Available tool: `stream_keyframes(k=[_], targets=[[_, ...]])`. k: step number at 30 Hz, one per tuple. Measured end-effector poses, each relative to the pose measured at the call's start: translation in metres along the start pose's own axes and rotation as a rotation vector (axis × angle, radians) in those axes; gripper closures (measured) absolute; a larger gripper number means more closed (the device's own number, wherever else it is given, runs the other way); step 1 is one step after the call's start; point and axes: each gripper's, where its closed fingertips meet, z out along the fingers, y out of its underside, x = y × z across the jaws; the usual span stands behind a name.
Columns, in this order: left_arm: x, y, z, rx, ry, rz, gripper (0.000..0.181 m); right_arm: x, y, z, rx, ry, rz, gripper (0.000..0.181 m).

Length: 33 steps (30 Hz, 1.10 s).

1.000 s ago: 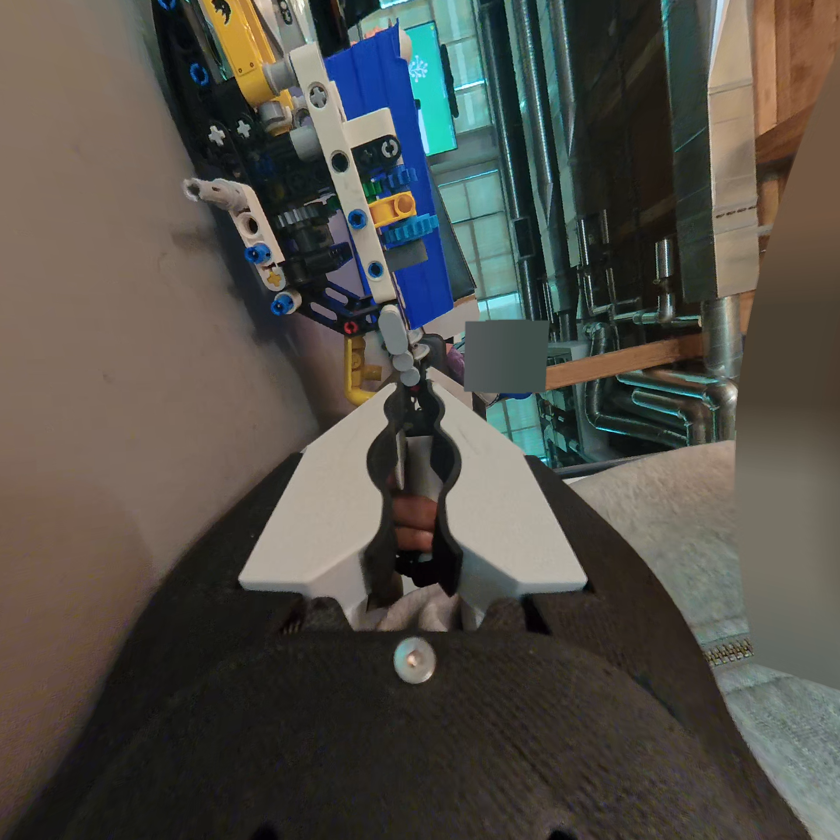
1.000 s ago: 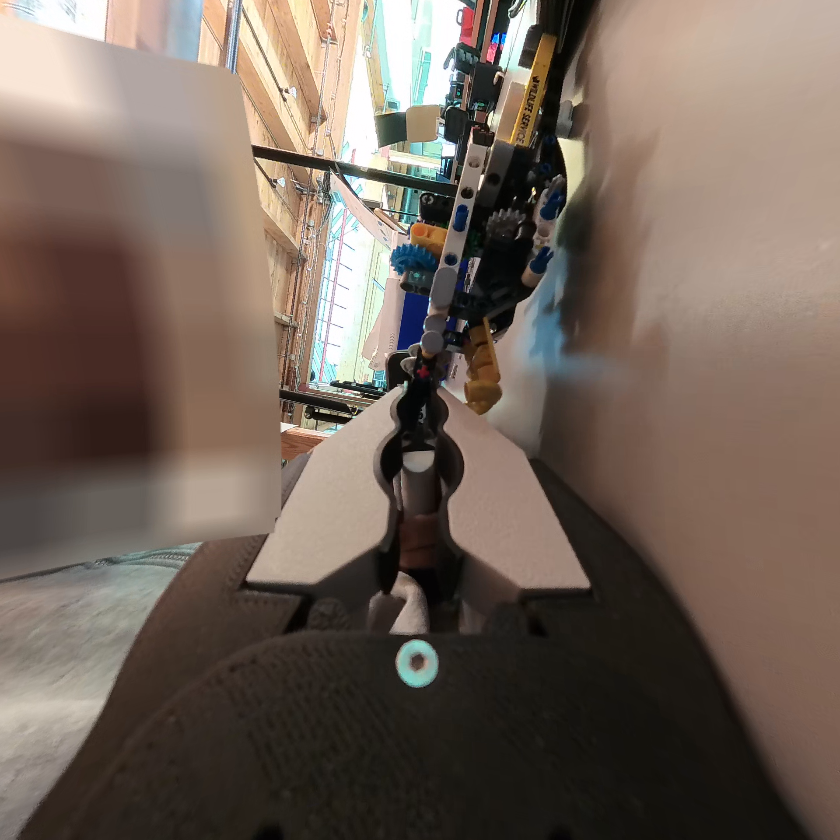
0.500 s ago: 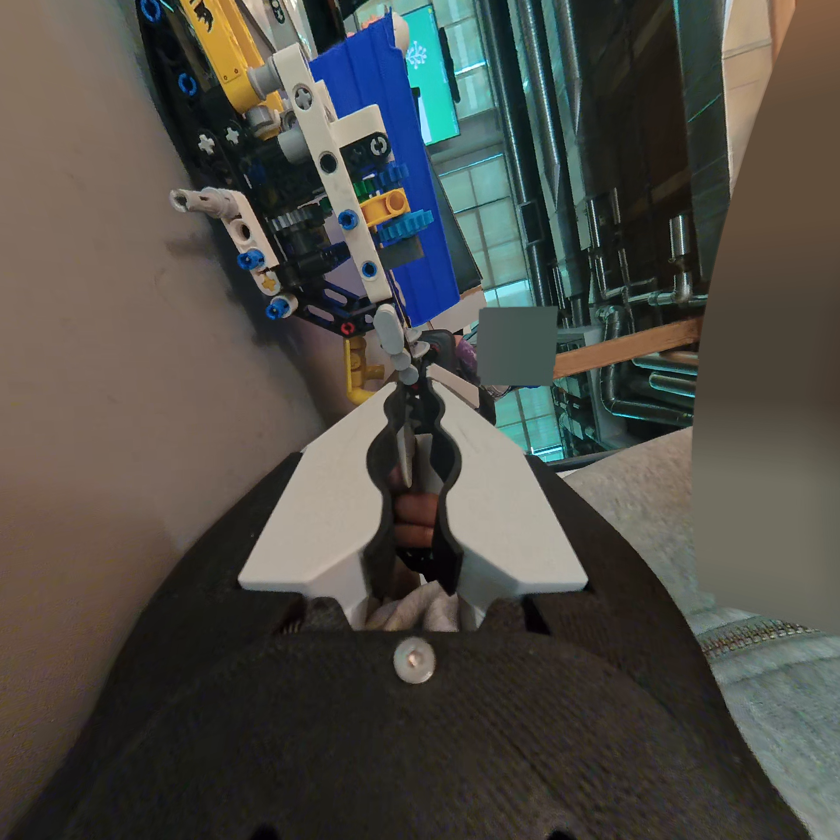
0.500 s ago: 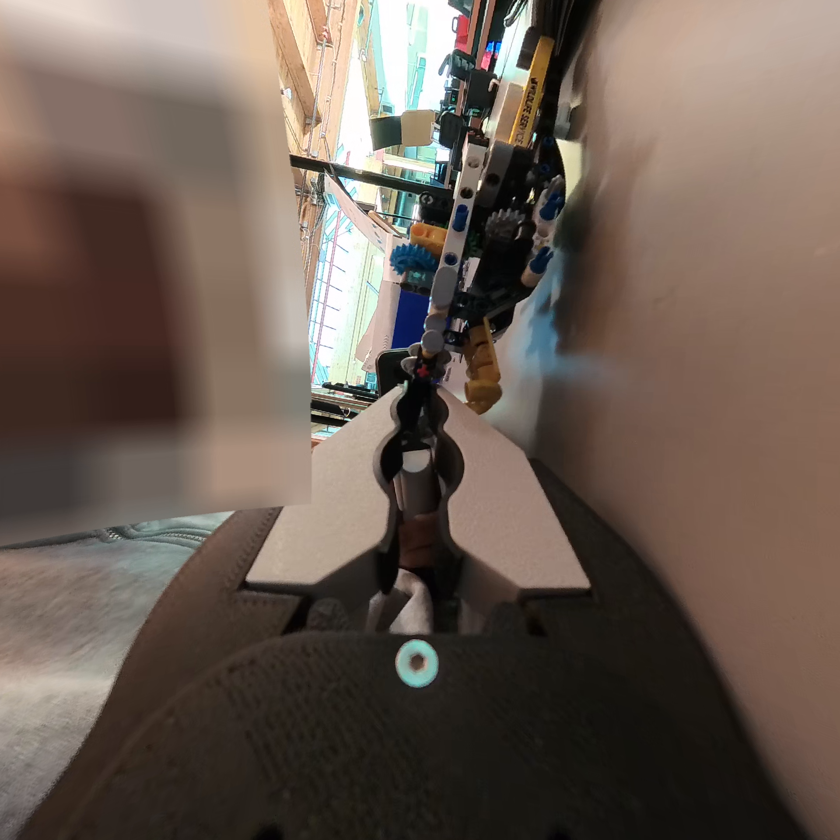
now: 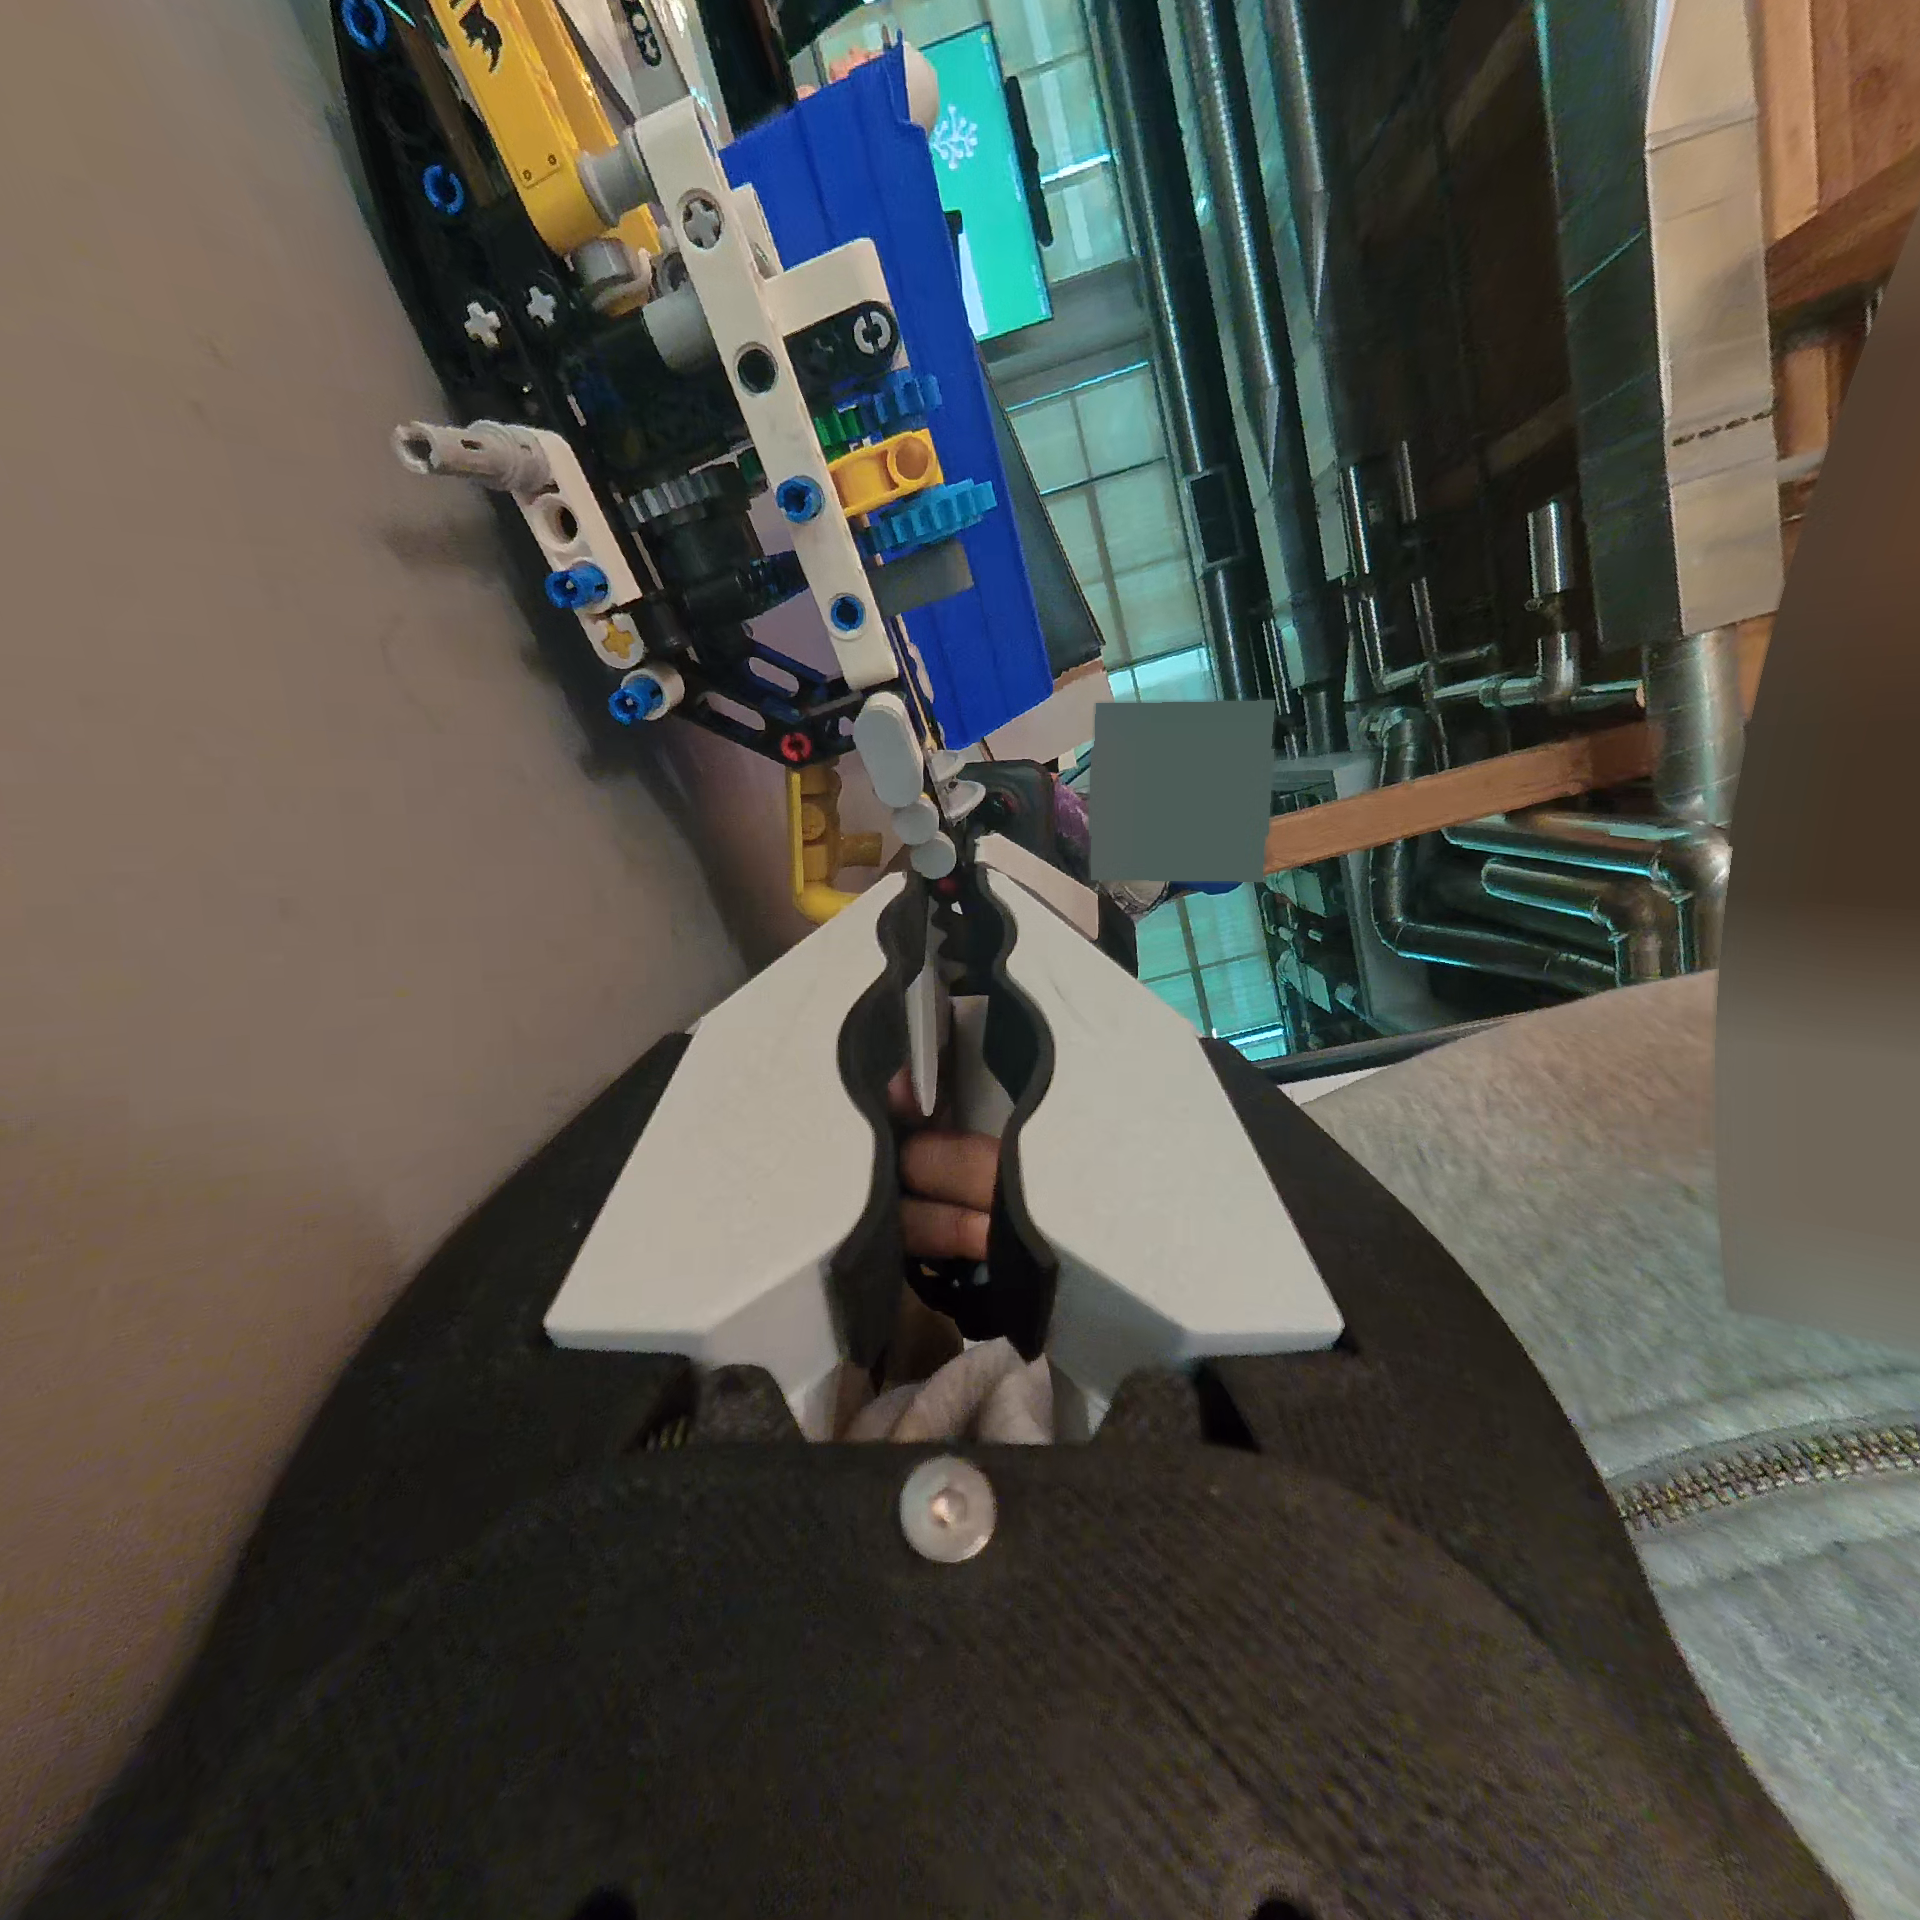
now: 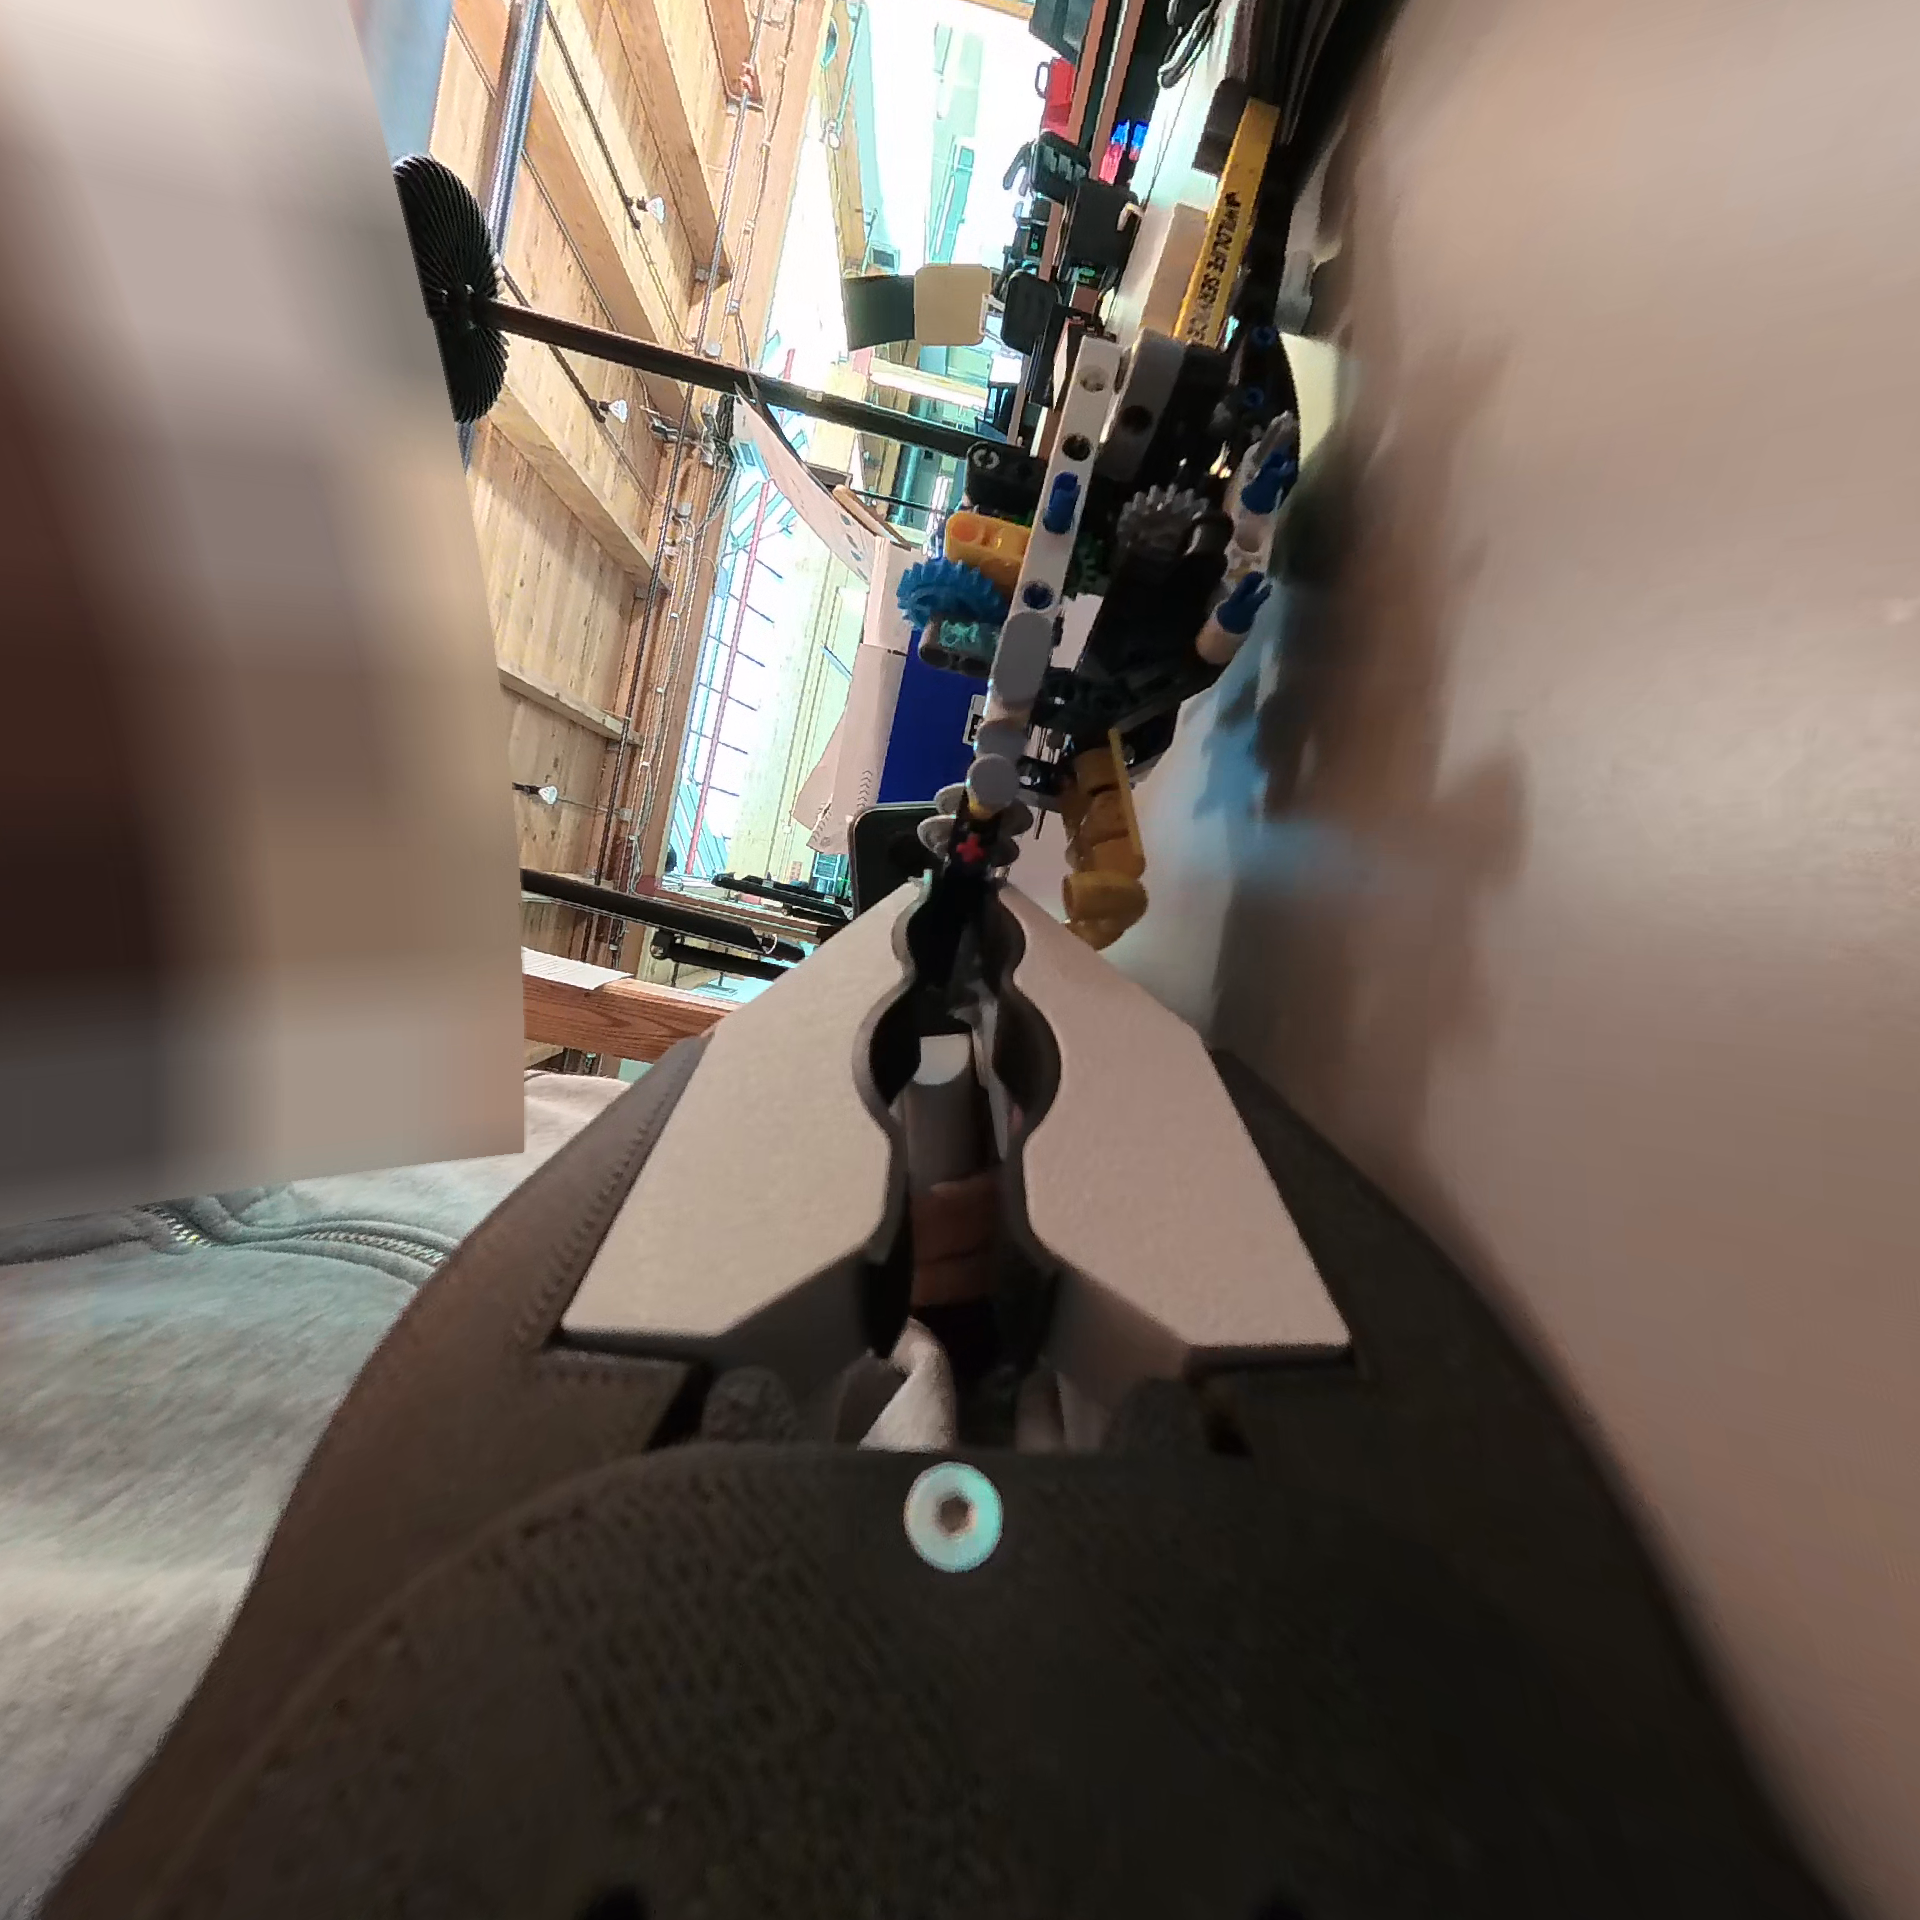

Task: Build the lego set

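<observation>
The lego model (image 5: 727, 468), built of black, white, yellow and blue beams with gears, lies on the beige table (image 5: 208, 935). It also shows in the right wrist view (image 6: 1122, 540). A grey link (image 5: 888, 753) hangs from its near end, ending in a thin black piece with a red pin (image 6: 971, 850). My left gripper (image 5: 945, 888) is shut on that black piece. My right gripper (image 6: 961, 883) is shut on the same piece from the other side. One right finger (image 5: 1039, 883) shows just behind my left tips.
A blue ribbed bin (image 5: 914, 416) stands behind the model. A person's grey zipped garment (image 5: 1558, 1351) is close beside both grippers; it also shows in the right wrist view (image 6: 156, 1403). The table (image 6: 1662, 935) fills the right wrist view's right side. Less than 4 cm separates the two grippers' tips.
Both views have shifted and tilted a little around the model. Both grippers stay shut on the black piece at the model's near end.
</observation>
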Motion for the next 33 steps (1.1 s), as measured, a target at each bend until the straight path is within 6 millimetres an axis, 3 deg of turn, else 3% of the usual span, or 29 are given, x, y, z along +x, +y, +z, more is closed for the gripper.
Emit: stream_keyframes(k=[33], targets=[[0.0006,0.0032,-0.0005,-0.001,-0.005,0.003,0.175,-0.0006,-0.0006,0.0013,0.006,-0.005,-0.028,0.174]])
